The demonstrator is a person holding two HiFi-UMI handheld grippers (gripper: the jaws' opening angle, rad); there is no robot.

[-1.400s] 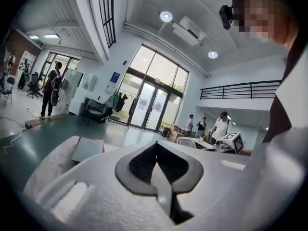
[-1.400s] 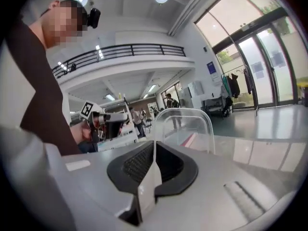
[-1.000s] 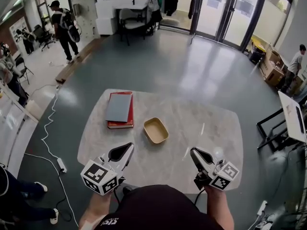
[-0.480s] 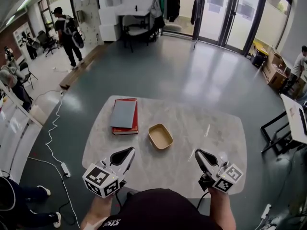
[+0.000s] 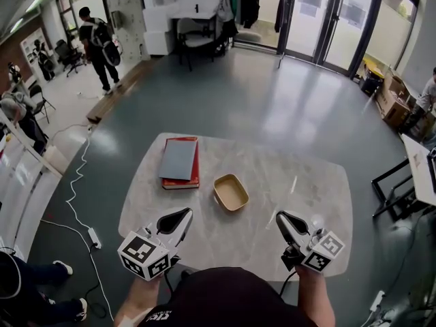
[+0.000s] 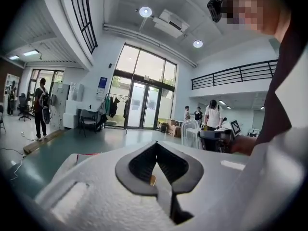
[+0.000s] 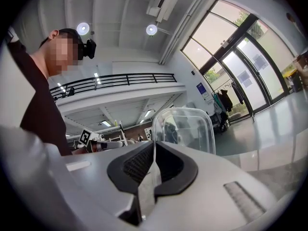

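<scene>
The right gripper (image 7: 154, 149) is closed on the thin wall of a clear plastic box (image 7: 186, 128), which is held just beyond its jaws over the near right of the pale marble surface (image 5: 286, 182). The left gripper (image 6: 156, 149) is closed with nothing in it, at the near left. A tan rounded tray (image 5: 231, 192) is seen farther off, between the two. To the tray's left, a grey book (image 5: 178, 159) is laid on a red book (image 5: 180, 182).

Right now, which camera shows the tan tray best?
The head view: the whole tan tray lies open on the table, beside the books. The left gripper view shows only a tan sliver through the left tool; the right gripper view shows none.
</scene>
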